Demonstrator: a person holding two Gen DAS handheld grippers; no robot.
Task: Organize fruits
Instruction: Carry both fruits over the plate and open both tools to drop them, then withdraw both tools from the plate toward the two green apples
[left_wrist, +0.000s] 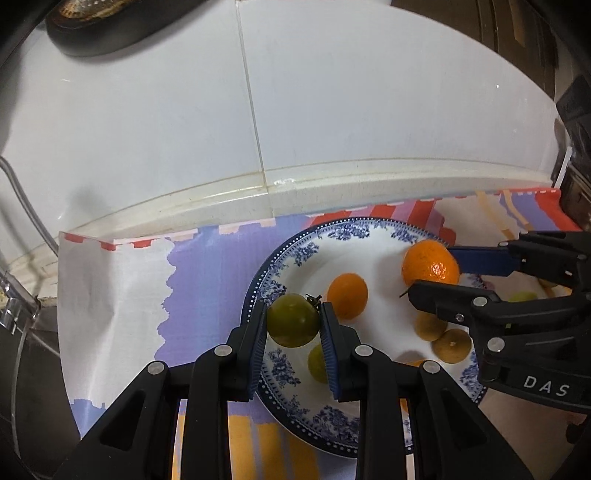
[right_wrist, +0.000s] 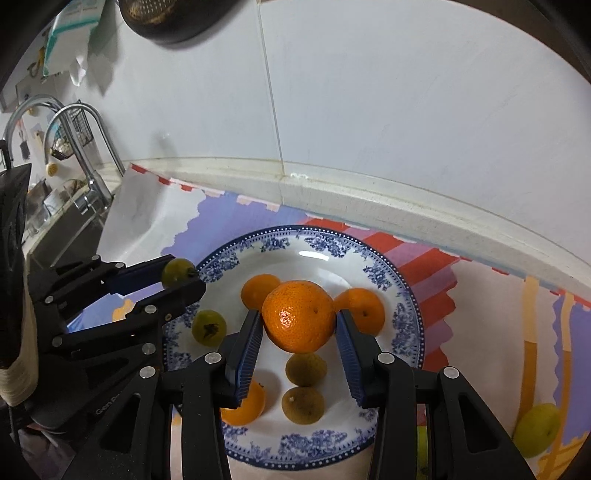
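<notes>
While both grippers are being held over the blue-patterned plate (right_wrist: 406, 317), a fruit is being carried in each. A small green fruit (left_wrist: 293, 319) is being clamped in the left gripper (left_wrist: 293, 325), whose jaws are drawn in as tight as they go, the ribbed blue pads pressing on its two sides. A large orange (right_wrist: 299, 315) is being gripped in the right gripper (right_wrist: 300, 328), whose jaws are parted only as far as the fruit's width demands, the pads being pressed against its flanks. Each fruit is being held across its widest part, presumably so that the round skin is kept from slipping out of the pads.

The green fruit is being held at the plate's left rim, and the orange over the plate's middle, above the fruit already lying there: three smaller oranges (right_wrist: 258, 290), two brownish-green fruits (right_wrist: 306, 369) and another green one (right_wrist: 208, 328). One more green fruit (right_wrist: 537, 430) is being left on the patterned cloth (right_wrist: 491, 332), well apart from the plate to the right.

The plate is judged to be the collecting place, and both fruits are judged to be on their way to being set down in it; care is being called for, since the dish is crowded and round fruit rolls easily.
</notes>
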